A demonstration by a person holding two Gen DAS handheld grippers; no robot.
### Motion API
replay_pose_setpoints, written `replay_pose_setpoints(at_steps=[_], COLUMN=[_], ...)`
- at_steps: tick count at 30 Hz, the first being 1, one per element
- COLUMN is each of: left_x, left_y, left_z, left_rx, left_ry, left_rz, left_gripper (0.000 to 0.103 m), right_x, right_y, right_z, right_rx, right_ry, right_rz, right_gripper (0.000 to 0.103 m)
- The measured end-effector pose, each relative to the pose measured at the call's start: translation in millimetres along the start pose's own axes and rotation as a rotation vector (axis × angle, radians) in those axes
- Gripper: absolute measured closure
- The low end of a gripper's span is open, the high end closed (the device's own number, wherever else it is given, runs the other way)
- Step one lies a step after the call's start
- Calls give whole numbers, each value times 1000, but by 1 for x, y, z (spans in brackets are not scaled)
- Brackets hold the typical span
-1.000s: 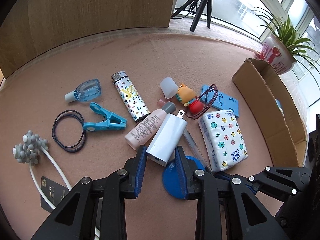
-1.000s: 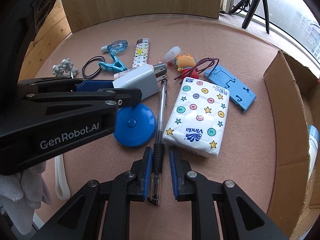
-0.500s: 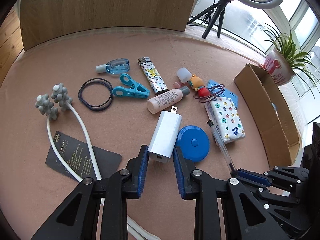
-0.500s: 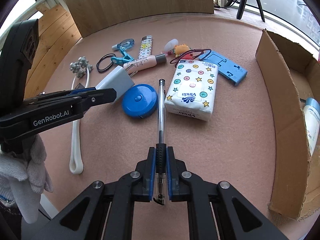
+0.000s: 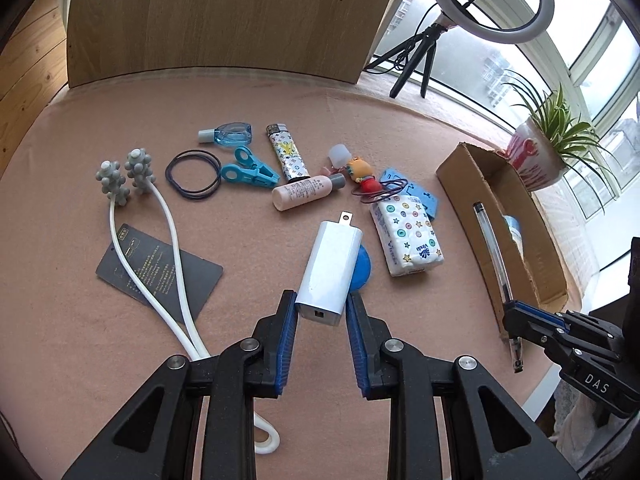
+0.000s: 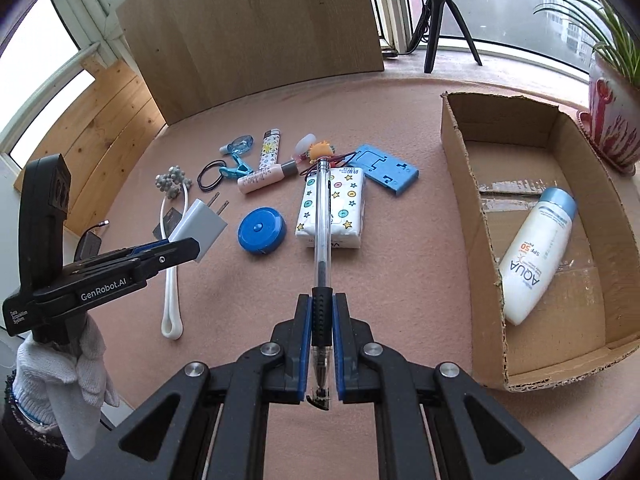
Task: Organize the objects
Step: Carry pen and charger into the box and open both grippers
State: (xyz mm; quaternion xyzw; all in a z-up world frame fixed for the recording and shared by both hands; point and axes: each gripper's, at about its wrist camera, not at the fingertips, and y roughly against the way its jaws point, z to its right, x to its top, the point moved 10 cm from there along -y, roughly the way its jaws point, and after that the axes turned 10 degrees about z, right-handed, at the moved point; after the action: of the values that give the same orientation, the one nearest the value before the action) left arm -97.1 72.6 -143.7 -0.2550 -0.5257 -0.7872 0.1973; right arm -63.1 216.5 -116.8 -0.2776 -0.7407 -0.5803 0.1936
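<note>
- My left gripper (image 5: 321, 312) is clenched on a white charger (image 5: 330, 270), held off the pink table (image 5: 100, 340).
- My right gripper (image 6: 321, 344) grasps a clear pen (image 6: 322, 240) by its black grip, also lifted.
- Just beyond lie a blue tape measure (image 6: 262, 231) and a tissue pack (image 6: 344, 204).
- On the right, a cardboard box (image 6: 472, 224) holds a sunscreen bottle (image 6: 536, 256).
- Farther left: a lighter (image 5: 286, 152), a blue clip (image 5: 248, 169), hair ties (image 5: 193, 174).

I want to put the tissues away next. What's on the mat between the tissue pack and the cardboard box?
Nothing. The mat between the tissue pack and the cardboard box is bare, as the right wrist view shows.
</note>
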Motion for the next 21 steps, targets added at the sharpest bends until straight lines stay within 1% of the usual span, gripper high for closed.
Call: replay_pose_setpoints(at_steps=[5,12,18,21], left_x=[17,39,42,44], left_y=[1,-15,-40,-52], left_z=[43,121,182,207], left_rx=[-52,-147,-207,-223], left_ry=[-56,-141,-194,-214], left_rz=[31,51,41,35], left_gripper=[76,76,76,76], right_x=[9,15,13,11], right_y=[22,51,67,69], right_z=[29,83,128,146], right_rx=[-43,-125,-184,-198], right_ry=[-25,-89,-140,-175], right_rz=[44,96,119,121], right_gripper=[94,94,94,94])
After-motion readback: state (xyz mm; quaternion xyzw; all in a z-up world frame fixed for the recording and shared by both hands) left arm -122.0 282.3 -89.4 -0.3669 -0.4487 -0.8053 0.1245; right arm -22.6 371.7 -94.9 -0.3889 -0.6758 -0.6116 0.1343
